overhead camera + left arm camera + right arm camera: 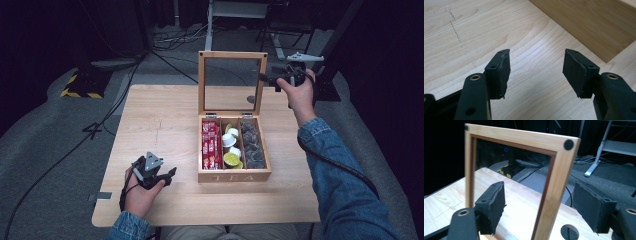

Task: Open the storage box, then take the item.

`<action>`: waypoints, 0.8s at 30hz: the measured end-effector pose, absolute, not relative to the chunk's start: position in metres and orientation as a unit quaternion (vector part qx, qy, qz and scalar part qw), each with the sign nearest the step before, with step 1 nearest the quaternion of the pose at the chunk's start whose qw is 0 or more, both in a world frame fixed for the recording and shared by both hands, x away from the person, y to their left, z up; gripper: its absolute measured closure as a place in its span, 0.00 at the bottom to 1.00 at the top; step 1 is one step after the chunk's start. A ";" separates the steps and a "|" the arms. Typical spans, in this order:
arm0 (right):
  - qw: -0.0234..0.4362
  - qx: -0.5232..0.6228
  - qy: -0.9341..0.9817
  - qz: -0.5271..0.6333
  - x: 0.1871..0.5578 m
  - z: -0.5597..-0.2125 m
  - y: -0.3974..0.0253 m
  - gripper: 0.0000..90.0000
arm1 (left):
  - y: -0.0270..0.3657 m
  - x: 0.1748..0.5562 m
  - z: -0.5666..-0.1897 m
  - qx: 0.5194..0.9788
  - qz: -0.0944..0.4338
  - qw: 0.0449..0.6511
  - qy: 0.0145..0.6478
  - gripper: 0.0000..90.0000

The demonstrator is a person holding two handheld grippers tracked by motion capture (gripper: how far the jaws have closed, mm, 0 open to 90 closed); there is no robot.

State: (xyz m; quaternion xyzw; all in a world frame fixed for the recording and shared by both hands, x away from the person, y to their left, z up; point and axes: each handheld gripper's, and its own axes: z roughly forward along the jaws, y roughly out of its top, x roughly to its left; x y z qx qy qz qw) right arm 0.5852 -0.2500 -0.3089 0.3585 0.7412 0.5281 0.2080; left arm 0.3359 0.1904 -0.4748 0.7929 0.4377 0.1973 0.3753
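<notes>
The left gripper (pixel 169 176) rests on the worktop (pixel 165 120) just left of the tea box (pixel 234 175), near the box's front left corner, its jaws spread wide with nothing between them. The tea box sits open, long axis running away from the person, its front labelled face toward them; red packets (pixel 211 145) fill its left compartment. Its glass lid (pixel 564 165) stands upright at the box's far edge. The right gripper (pixel 267 78) is at the lid's right upright, jaws wide apart and straddling that frame edge without clamping it.
</notes>
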 end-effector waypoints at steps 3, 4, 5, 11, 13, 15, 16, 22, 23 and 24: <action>0.207 0.351 0.744 0.530 0.575 -0.305 -0.250 0.24 | 0.189 0.338 -0.475 0.796 0.196 0.374 0.434 0.44; 0.207 0.351 0.744 0.530 0.572 -0.305 -0.249 0.23 | 0.188 0.338 -0.475 0.795 0.194 0.375 0.435 0.44; 0.203 0.348 0.745 0.532 0.569 -0.304 -0.249 0.22 | 0.188 0.338 -0.475 0.795 0.194 0.375 0.435 0.44; 0.184 0.333 0.752 0.538 0.549 -0.304 -0.244 0.22 | 0.190 0.338 -0.475 0.794 0.196 0.375 0.437 0.44; 0.175 0.327 0.753 0.544 0.542 -0.305 -0.241 0.22 | 0.192 0.337 -0.475 0.793 0.196 0.374 0.438 0.43; 0.169 0.322 0.757 0.543 0.536 -0.307 -0.238 0.22 | 0.193 0.336 -0.475 0.794 0.194 0.371 0.441 0.43; 0.166 0.318 0.759 0.544 0.532 -0.308 -0.235 0.22 | 0.194 0.336 -0.476 0.794 0.196 0.370 0.441 0.43; 0.155 0.304 0.764 0.548 0.516 -0.311 -0.227 0.20 | 0.197 0.334 -0.477 0.795 0.198 0.363 0.445 0.41; 0.156 0.308 0.764 0.545 0.514 -0.312 -0.226 0.18 | 0.197 0.334 -0.477 0.794 0.196 0.362 0.446 0.41; 0.155 0.311 0.762 0.546 0.512 -0.313 -0.224 0.19 | 0.197 0.334 -0.478 0.795 0.196 0.361 0.447 0.41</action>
